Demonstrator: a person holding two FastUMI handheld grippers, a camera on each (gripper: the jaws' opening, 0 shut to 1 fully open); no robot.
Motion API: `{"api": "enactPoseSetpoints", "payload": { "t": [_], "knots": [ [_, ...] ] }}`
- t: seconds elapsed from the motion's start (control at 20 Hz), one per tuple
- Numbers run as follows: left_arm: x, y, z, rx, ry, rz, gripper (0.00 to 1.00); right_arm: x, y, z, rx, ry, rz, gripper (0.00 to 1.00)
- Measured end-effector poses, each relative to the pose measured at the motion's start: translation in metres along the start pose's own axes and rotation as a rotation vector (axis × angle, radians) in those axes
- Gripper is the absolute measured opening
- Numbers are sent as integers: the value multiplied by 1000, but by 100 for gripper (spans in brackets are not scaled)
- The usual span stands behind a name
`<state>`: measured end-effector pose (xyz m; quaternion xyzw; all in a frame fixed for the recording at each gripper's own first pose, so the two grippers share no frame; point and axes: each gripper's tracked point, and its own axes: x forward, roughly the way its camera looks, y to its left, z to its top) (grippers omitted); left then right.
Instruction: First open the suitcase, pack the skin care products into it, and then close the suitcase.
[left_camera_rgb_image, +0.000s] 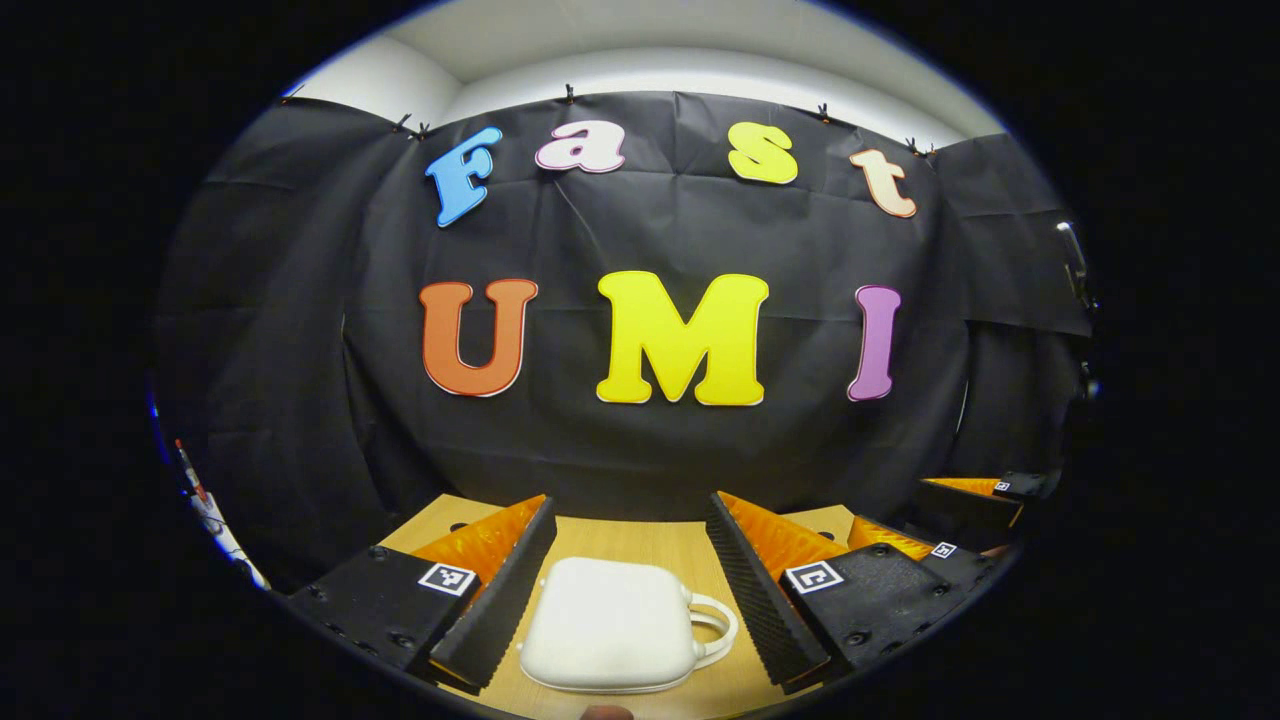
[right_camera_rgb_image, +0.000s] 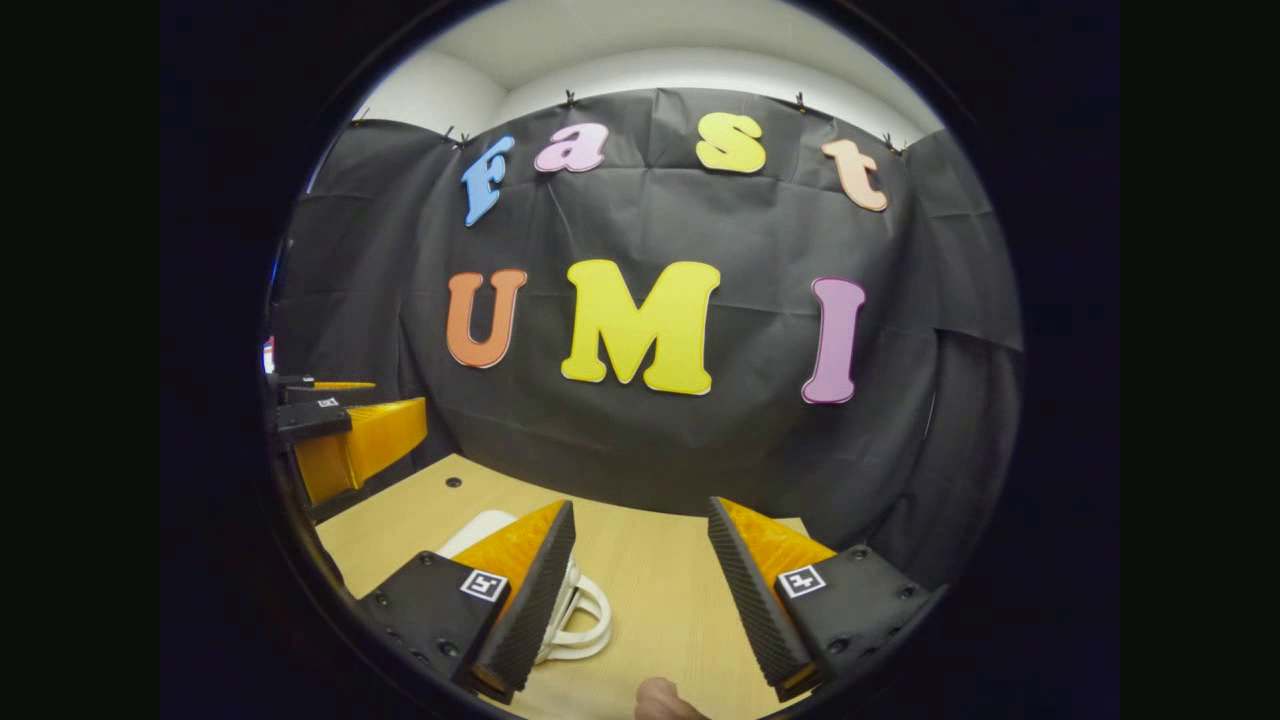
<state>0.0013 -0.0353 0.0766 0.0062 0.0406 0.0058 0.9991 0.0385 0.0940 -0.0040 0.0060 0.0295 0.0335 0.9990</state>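
A: Start with the biggest thing. What lies under the grippers?

B: A pale wooden tabletop (left_camera_rgb_image: 640, 545), running ahead of both grippers to the foot of the black cloth wall. On it sits the small white hard-shell suitcase with rounded corners (left_camera_rgb_image: 610, 625), lying flat and closed, directly between and just beyond the fingers of the left gripper (left_camera_rgb_image: 625, 590).

A: And from the other side?

B: In the right gripper view the same case (right_camera_rgb_image: 480, 528) is mostly hidden behind the left finger of the right gripper (right_camera_rgb_image: 640, 590). Its white looped handle (right_camera_rgb_image: 585, 620) pokes out into the gap between the fingers.

A: How do the grippers stand?

B: Both are spread wide with nothing between the pads. The left one straddles the case without touching it. The right gripper hangs over bare wood, with the handle just inside its left finger.

A: How will the case handle?

B: My guess is that it is light, rigid and smooth, so it may slide on the wood if pushed from one side only. The glossy shell looks slippery for the pads. The handle (left_camera_rgb_image: 715, 625) is the surest hold for steadying. To open it, I would pin the lower shell and lift at the lid's edge near the seam. I cannot make out a latch or zip.

A: The skin care products?

B: Nothing I can point to here.
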Motion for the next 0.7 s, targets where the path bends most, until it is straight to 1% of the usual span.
{"api": "enactPoseSetpoints", "payload": {
  "t": [0.05,0.1,0.15,0.2,0.3,0.4,0.45,0.7],
  "knots": [
    [0,-2,-2,0,9,-10,96,1,-1,-2,-6,4,-2,77],
    [1,-5,-5,0,15,-18,96,2,-1,-5,-8,9,-4,79],
    [2,-6,-8,0,21,-21,96,2,-1,-6,-10,15,-6,77],
    [4,-9,-8,-2,25,-31,96,2,-2,-8,-13,18,-11,80],
    [6,-13,-11,0,33,-46,96,4,-6,-9,-17,24,-20,79],
    [8,-13,-11,9,29,-51,96,5,-8,-13,-18,33,-29,77],
    [9,-14,-9,11,27,-54,96,5,-9,-15,-20,38,-33,79],
    [14,-13,-11,20,35,-64,96,10,-10,-15,-11,45,-44,79]
  ]
}}
